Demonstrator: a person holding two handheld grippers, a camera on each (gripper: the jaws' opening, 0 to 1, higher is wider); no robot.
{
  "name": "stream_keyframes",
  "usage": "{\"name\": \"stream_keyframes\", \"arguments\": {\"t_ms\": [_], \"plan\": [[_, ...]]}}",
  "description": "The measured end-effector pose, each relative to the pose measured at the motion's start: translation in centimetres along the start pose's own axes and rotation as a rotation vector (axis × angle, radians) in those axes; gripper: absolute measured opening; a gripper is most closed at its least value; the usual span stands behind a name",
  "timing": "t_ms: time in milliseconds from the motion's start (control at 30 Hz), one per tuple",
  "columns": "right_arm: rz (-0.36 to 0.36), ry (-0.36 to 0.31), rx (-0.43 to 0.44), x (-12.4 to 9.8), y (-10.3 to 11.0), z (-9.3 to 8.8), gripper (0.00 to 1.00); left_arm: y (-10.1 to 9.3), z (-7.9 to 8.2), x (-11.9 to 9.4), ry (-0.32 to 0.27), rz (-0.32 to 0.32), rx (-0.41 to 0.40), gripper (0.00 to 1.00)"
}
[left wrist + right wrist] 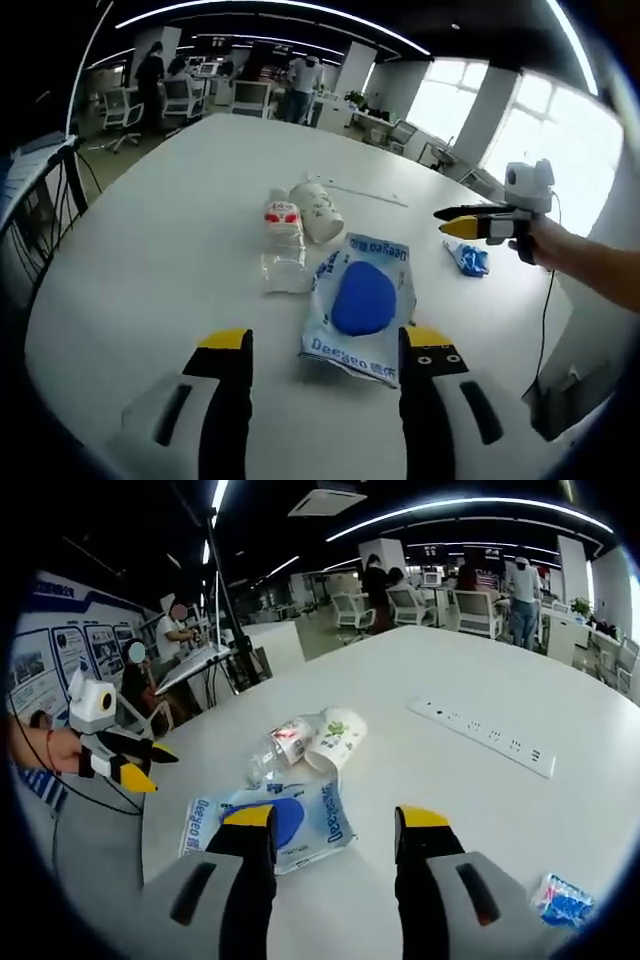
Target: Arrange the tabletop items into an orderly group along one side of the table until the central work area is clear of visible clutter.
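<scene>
White plastic bag with blue print (360, 305) (268, 822) lies flat mid-table; lettering reads "Deegoo", with a solid blue oval at centre. Just beyond it, a clear crumpled plastic bottle with a red-and-white label (283, 245) (281, 748) lies on its side, label text too small to read. White paper cup with green pattern (319, 210) (338, 736) lies tipped over, touching the bottle. Small blue-and-white packet (467, 258) (563, 899) sits apart near the table's edge. Long white power strip (487, 736) lies further out on the white table (150, 250) (480, 670).

Left gripper (325, 350) (150, 765): jaws wide apart, empty, bag's near edge between the tips. Right gripper (335, 830) (455, 220): jaws wide, empty, held level above the table in a hand (545, 240).
</scene>
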State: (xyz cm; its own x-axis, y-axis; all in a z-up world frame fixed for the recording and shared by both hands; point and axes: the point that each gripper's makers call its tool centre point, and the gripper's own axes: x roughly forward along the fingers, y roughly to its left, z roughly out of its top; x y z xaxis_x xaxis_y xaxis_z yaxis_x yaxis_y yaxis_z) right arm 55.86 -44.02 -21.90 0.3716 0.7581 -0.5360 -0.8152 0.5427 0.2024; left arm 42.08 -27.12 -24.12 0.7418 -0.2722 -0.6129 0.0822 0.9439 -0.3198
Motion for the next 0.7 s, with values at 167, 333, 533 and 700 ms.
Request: {"name": "stream_keyframes", "arguments": {"t_ms": [167, 333, 533, 700], "plan": [[0.012, 0.021, -0.003, 0.9, -0.3, -0.5, 0.44, 0.1, -0.7, 0.3, 0.012, 0.006, -0.002, 0.59], [0.026, 0.033, 0.0, 1.6, -0.5, -1.0, 0.42, 0.3, -1.4, 0.6, 0.027, 0.015, -0.015, 0.57], [0.041, 0.054, 0.005, 2.4, -0.7, -1.6, 0.4, 0.2, -2.1, 1.2, 0.041, 0.012, -0.034, 0.54], [0.053, 0.069, -0.001, 3.1, -0.8, -1.8, 0.38, 0.2, -2.7, 1.9, 0.059, 0.011, -0.058, 0.53]]}}
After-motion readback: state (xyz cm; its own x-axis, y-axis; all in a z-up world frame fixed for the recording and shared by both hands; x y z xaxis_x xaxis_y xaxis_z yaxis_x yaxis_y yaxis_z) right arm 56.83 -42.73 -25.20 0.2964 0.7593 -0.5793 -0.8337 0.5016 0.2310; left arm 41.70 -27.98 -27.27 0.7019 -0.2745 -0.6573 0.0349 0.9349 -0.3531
